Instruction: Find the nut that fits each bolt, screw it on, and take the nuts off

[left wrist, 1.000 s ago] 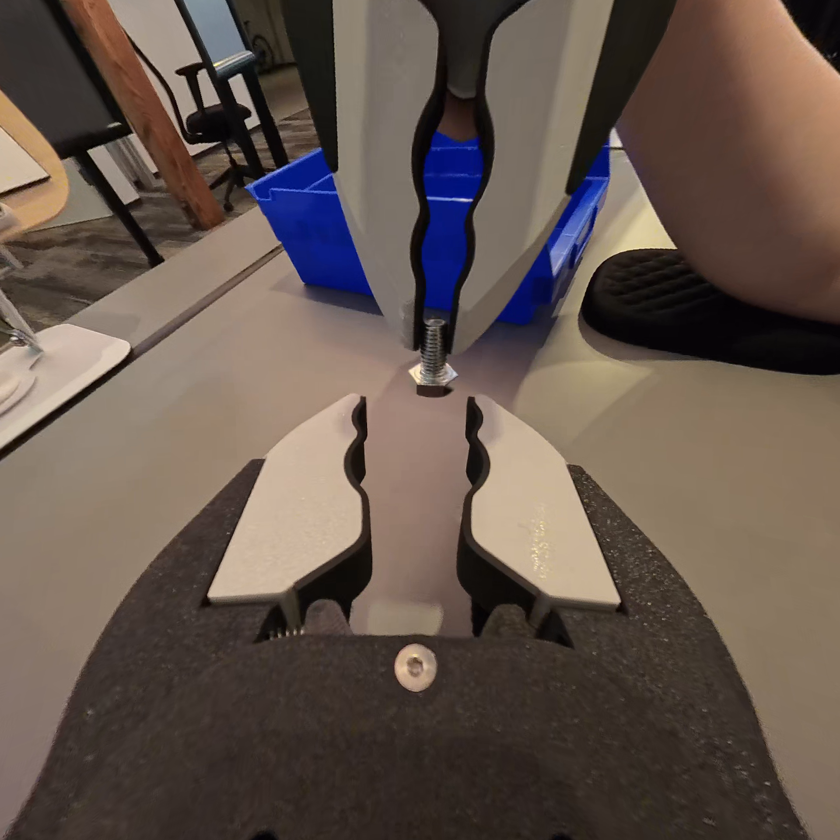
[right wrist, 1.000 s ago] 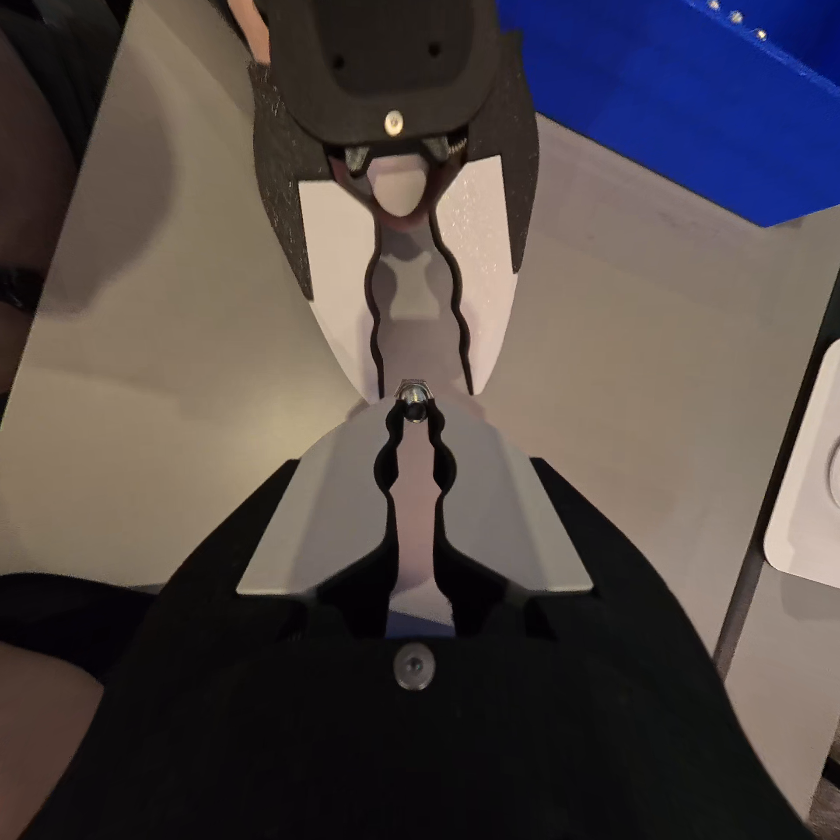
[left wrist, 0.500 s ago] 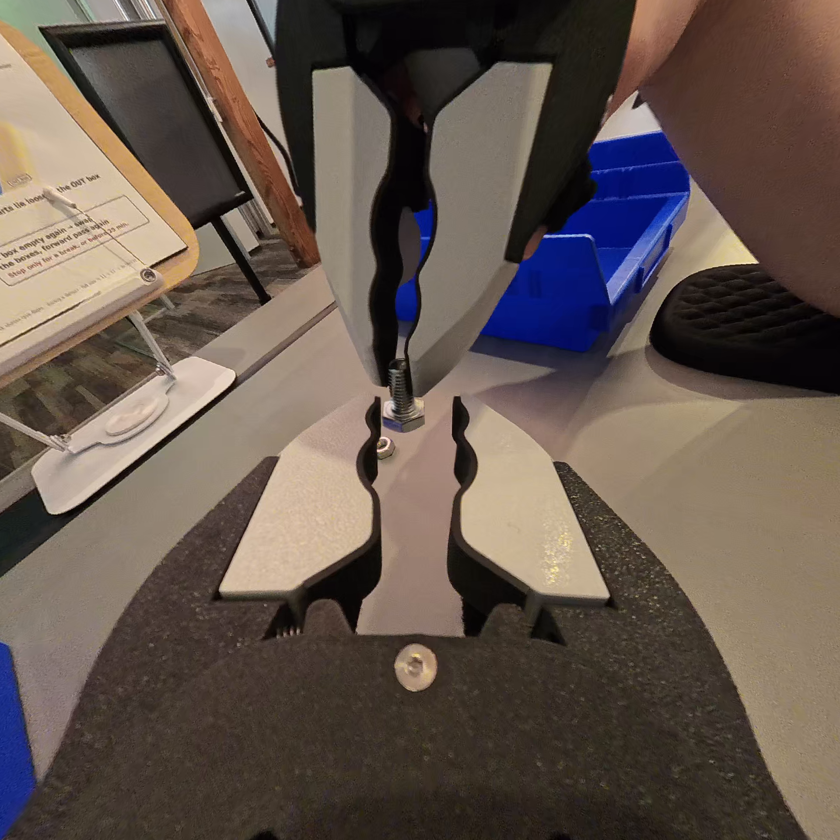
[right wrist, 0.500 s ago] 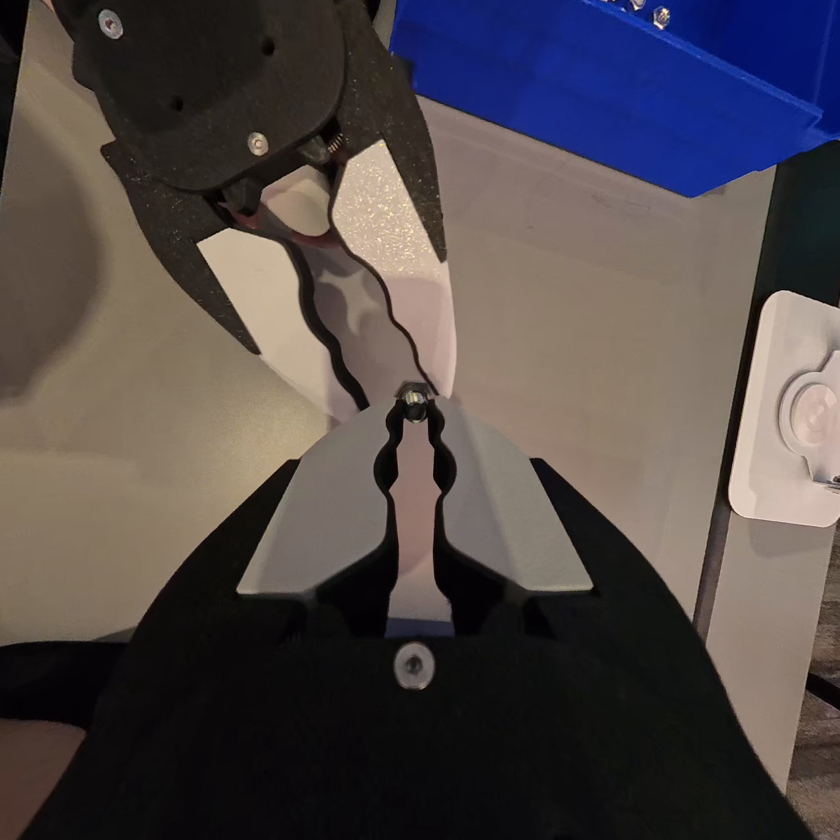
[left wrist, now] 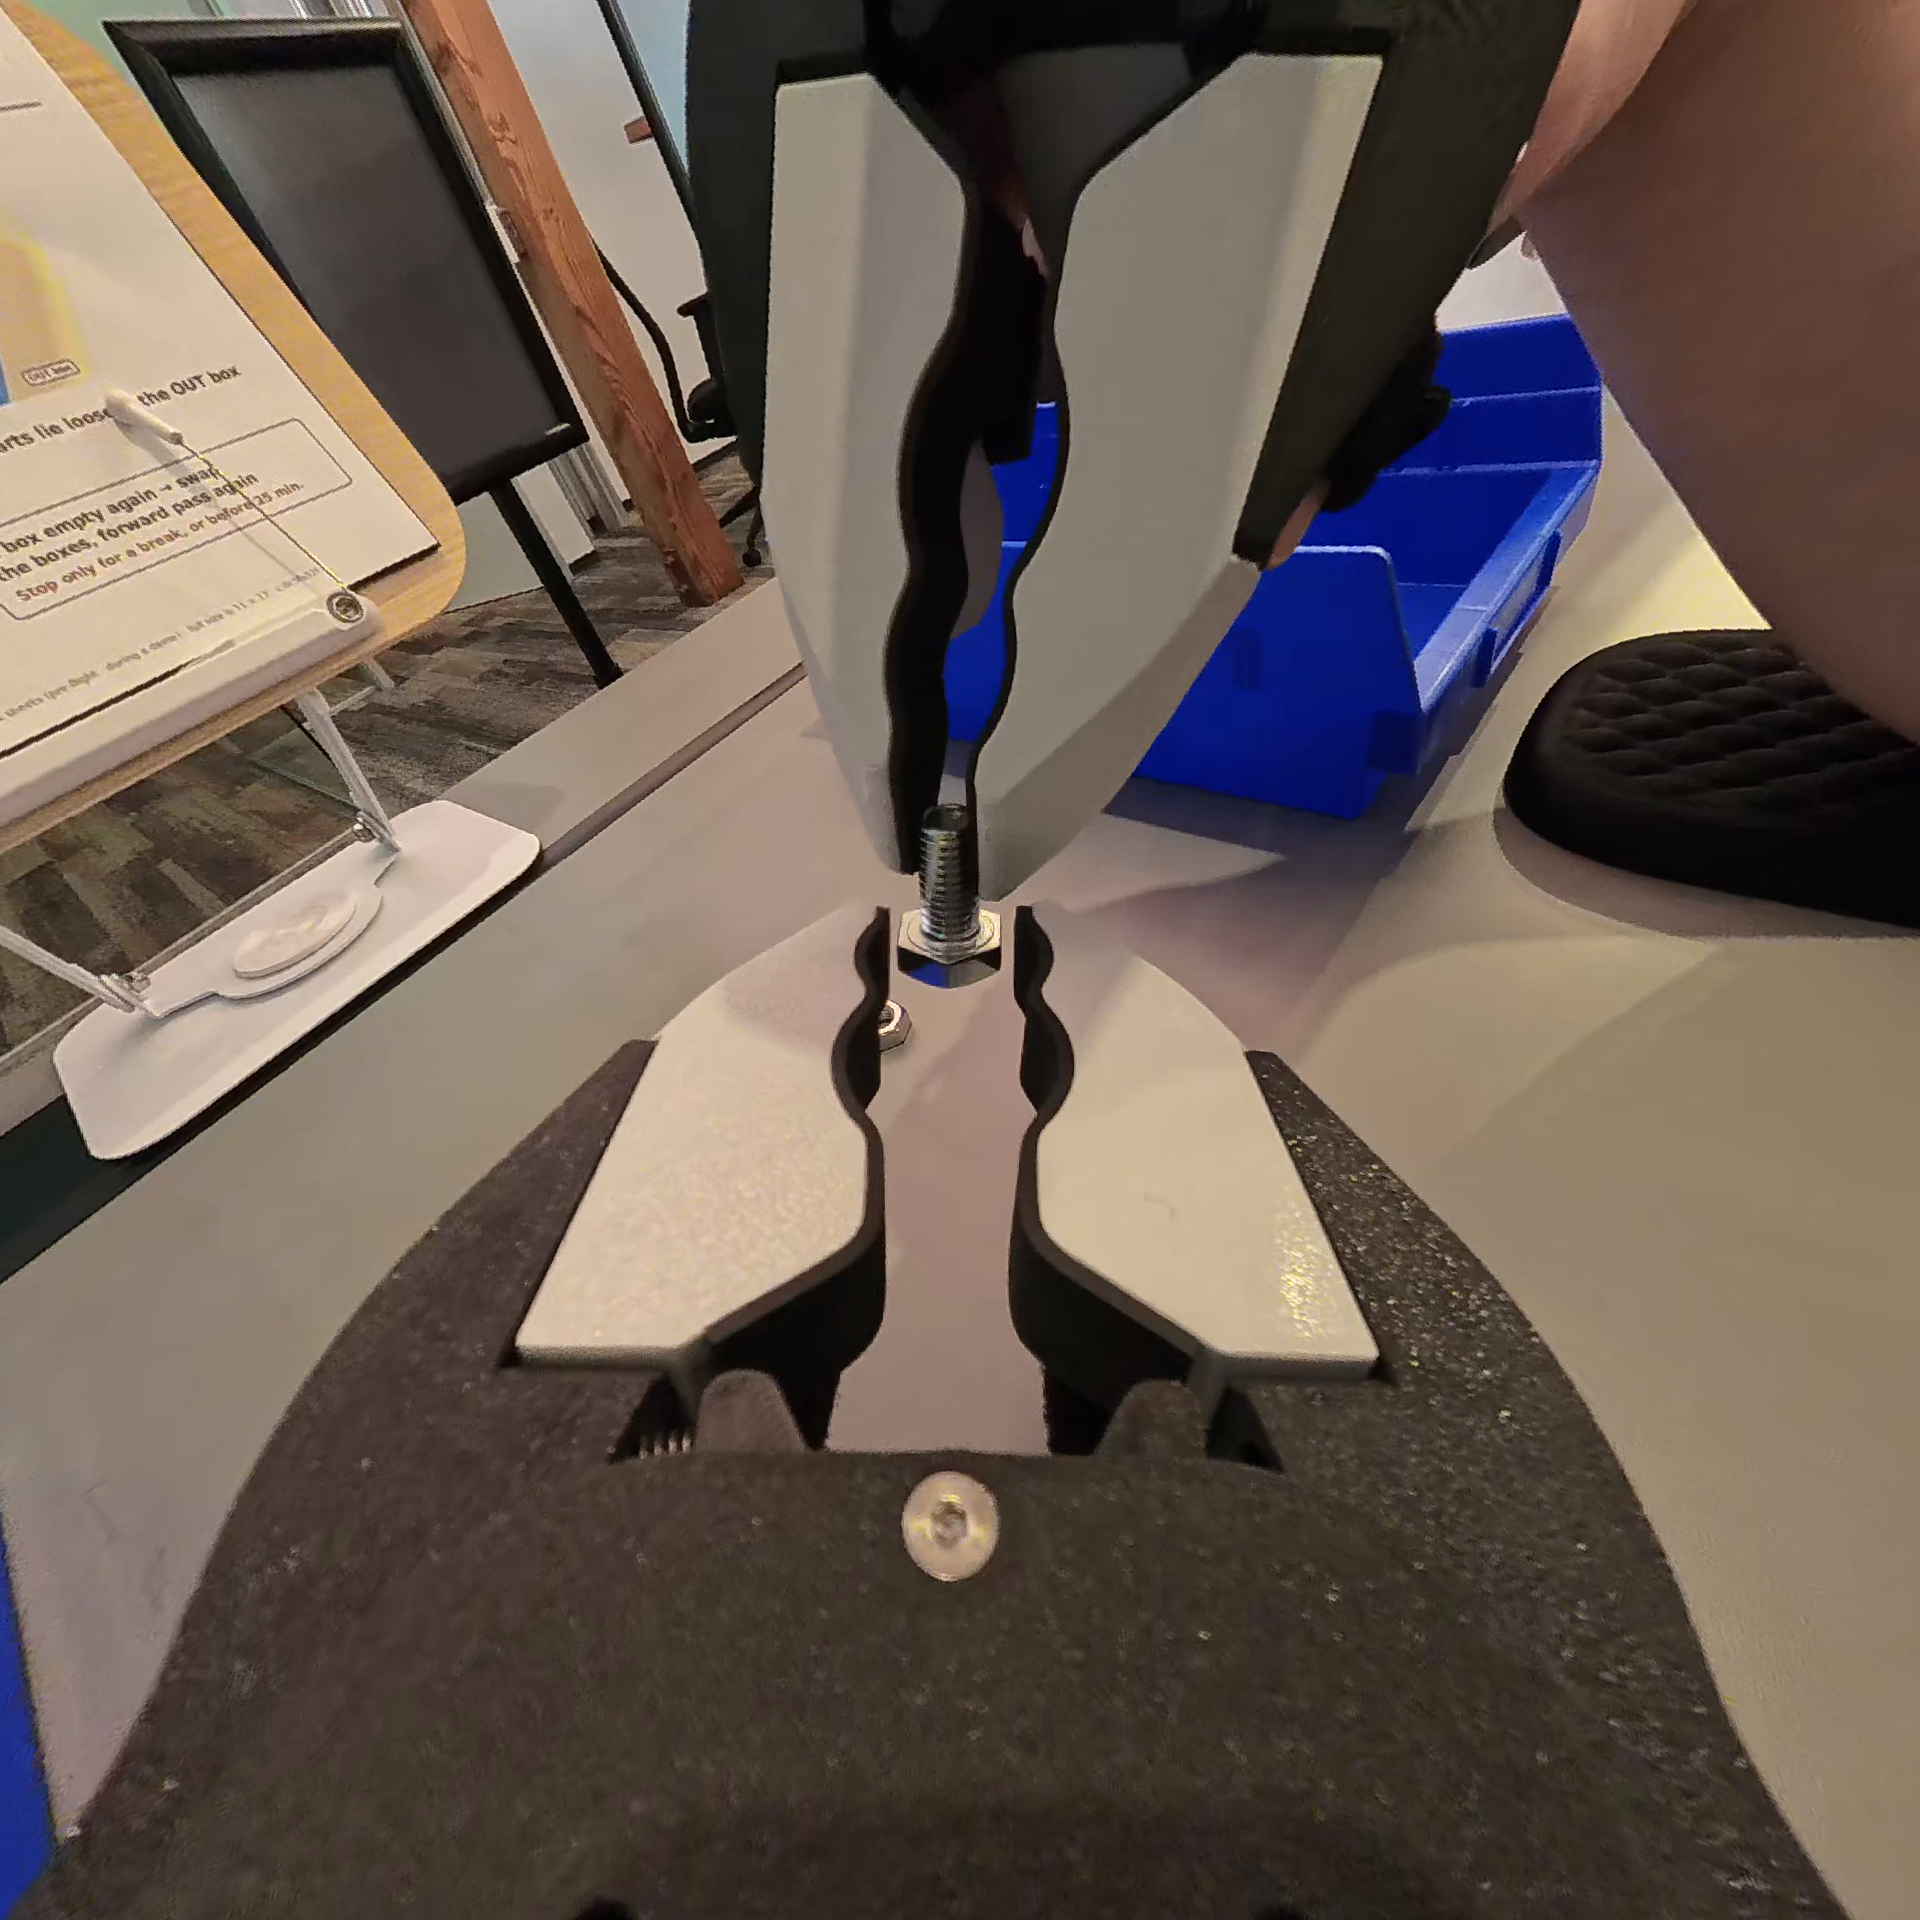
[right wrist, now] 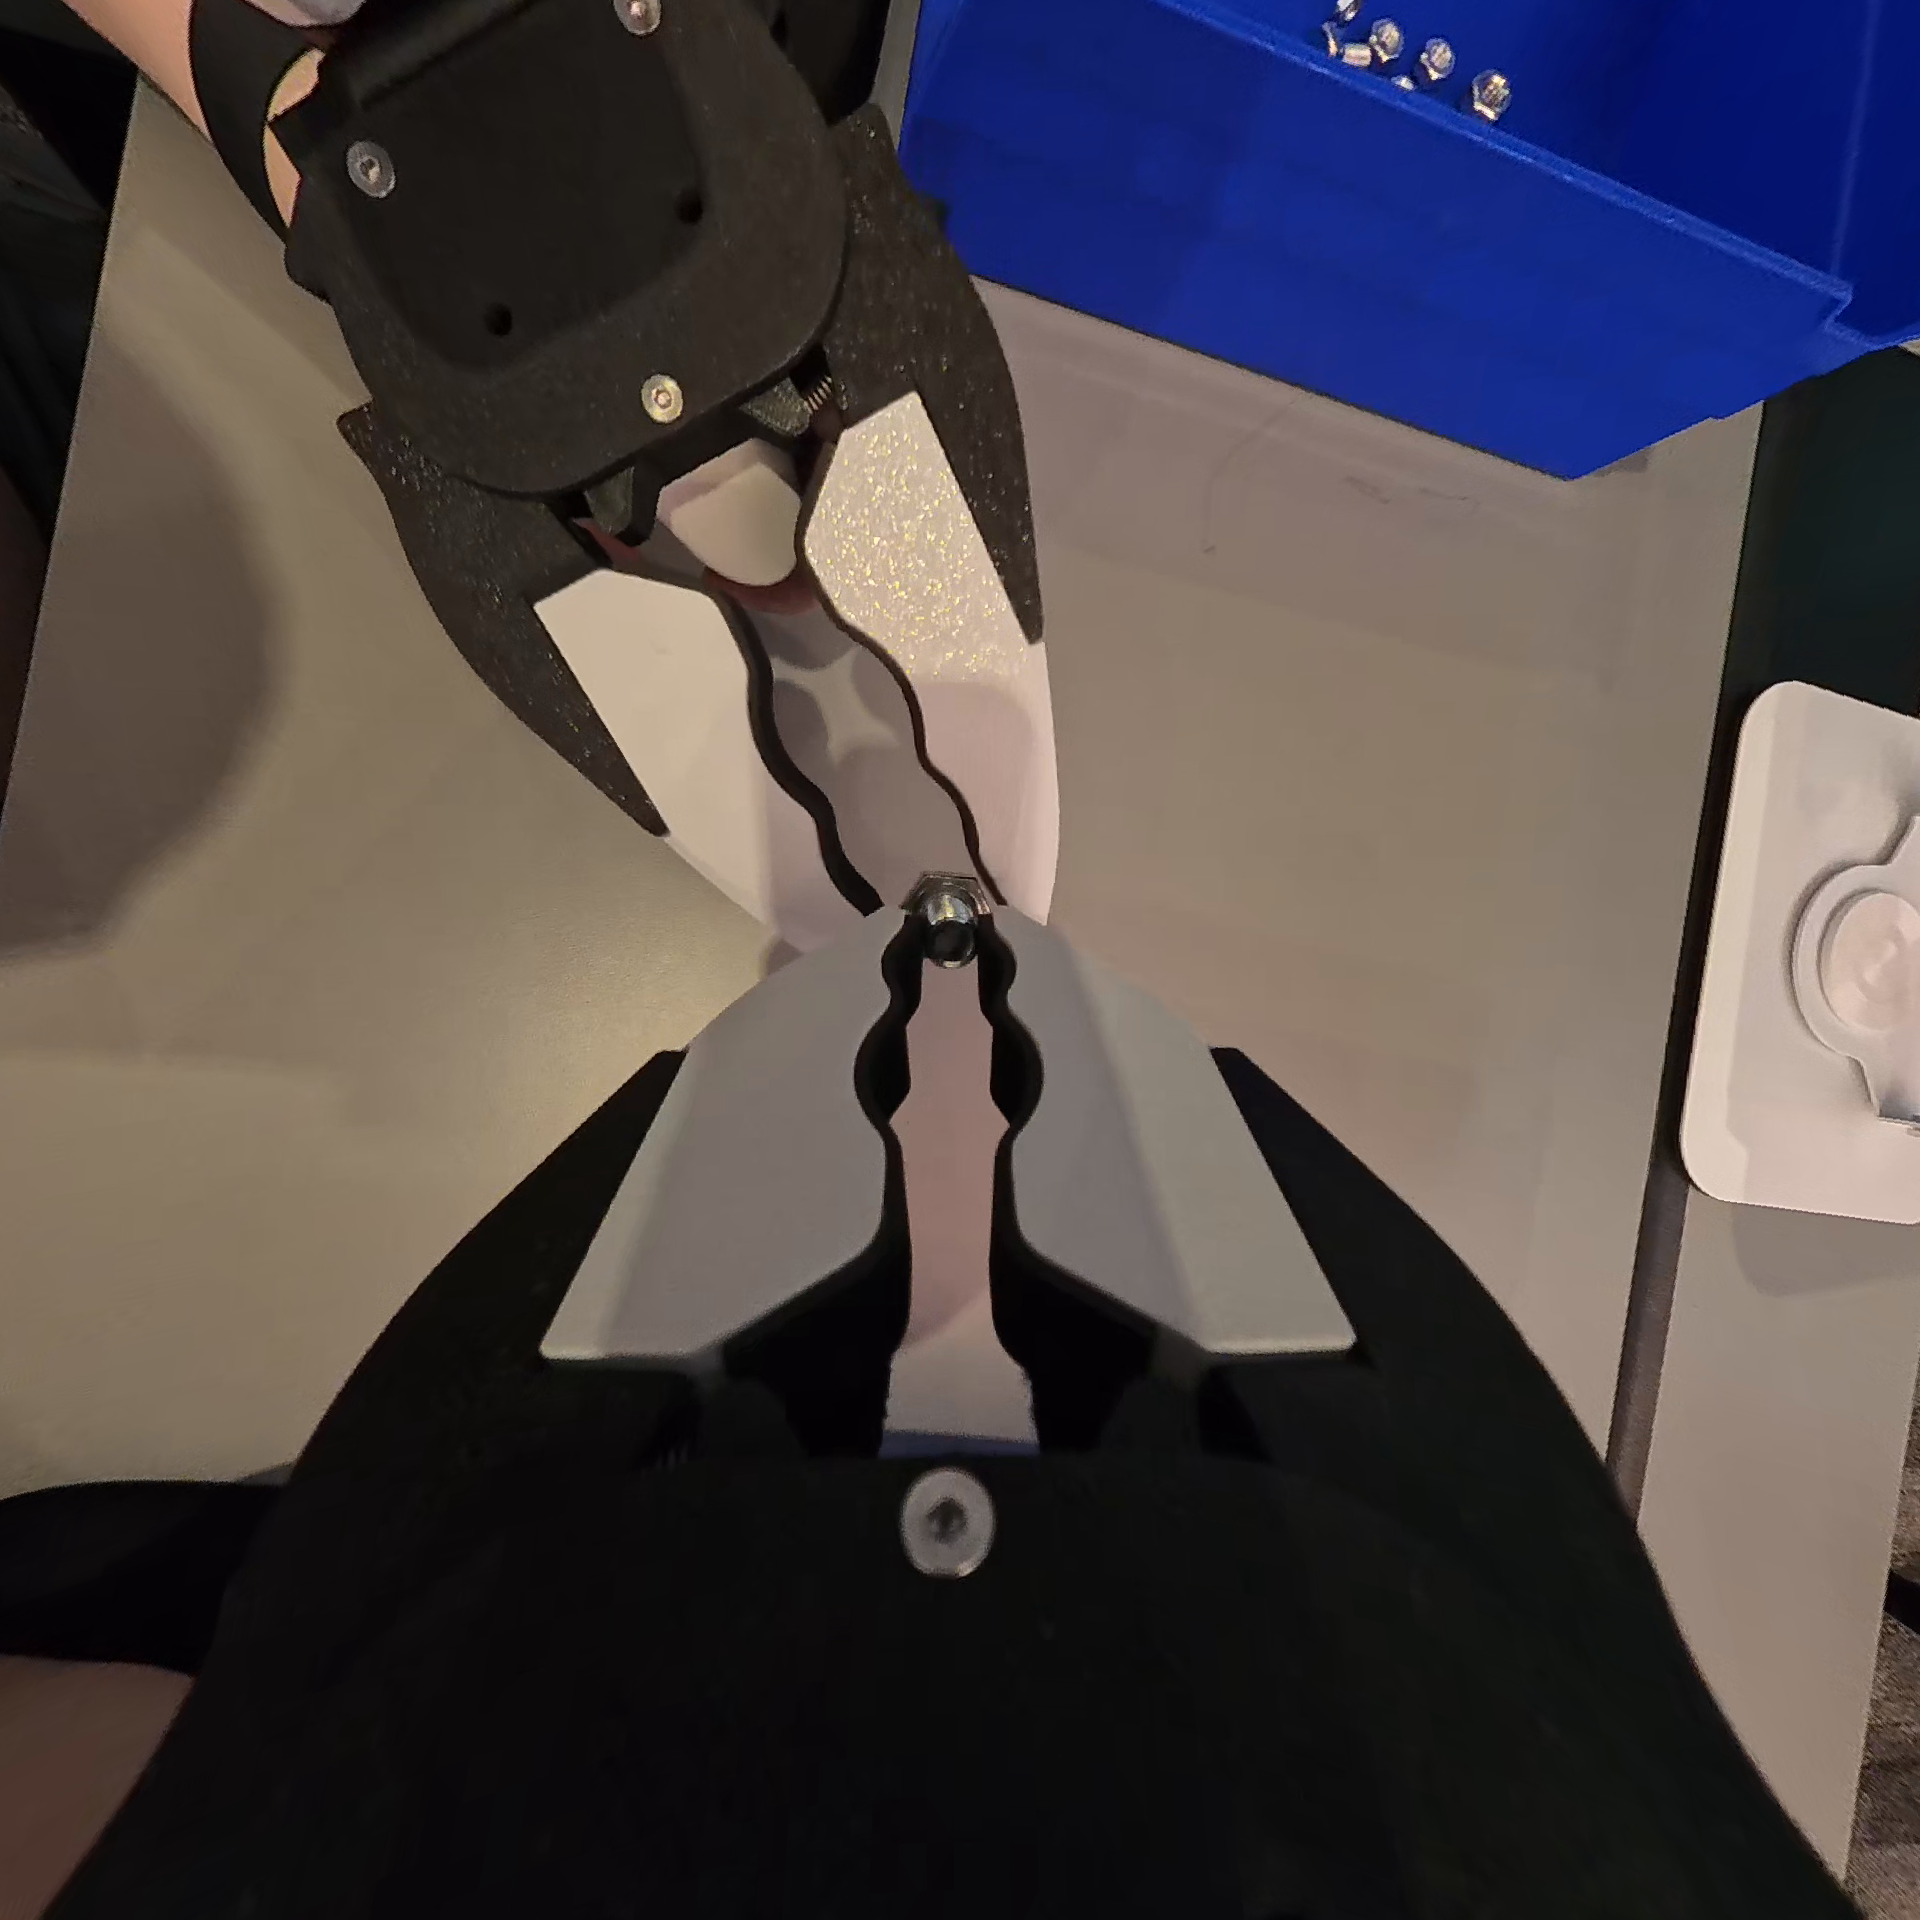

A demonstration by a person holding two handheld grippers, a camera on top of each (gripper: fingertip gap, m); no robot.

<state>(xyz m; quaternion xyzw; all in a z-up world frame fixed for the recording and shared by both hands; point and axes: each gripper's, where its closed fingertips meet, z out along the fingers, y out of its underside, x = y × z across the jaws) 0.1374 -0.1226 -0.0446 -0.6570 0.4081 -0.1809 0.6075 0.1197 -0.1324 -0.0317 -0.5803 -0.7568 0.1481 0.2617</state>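
Note:
My right gripper (left wrist: 943,862) comes down from above and is shut on the threaded shaft of a silver bolt (left wrist: 940,883), holding it upright just above the grey table (left wrist: 1455,1143). A hex piece (left wrist: 948,948) sits at the bolt's lower end; whether it is the head or a nut I cannot tell. My left gripper (left wrist: 953,925) is open, its fingertips (left wrist: 878,935) flanking the hex piece with small gaps. A small loose nut (left wrist: 891,1029) lies on the table by the left finger. In the right wrist view the right gripper (right wrist: 945,935) clamps the bolt (right wrist: 948,940), facing the left gripper (right wrist: 935,896).
A blue bin (left wrist: 1351,675) stands behind the grippers; in the right wrist view the bin (right wrist: 1351,260) holds several small fasteners (right wrist: 1434,62). A document stand with a white base (left wrist: 291,935) is at the left. A black pad (left wrist: 1714,779) under a person's arm (left wrist: 1766,364) is at the right. The grippers are tip to tip, or close to it.
My left gripper has moved forward so its open tips now flank the hex piece. Both views have swung round; the small loose nut and the document stand came into view.

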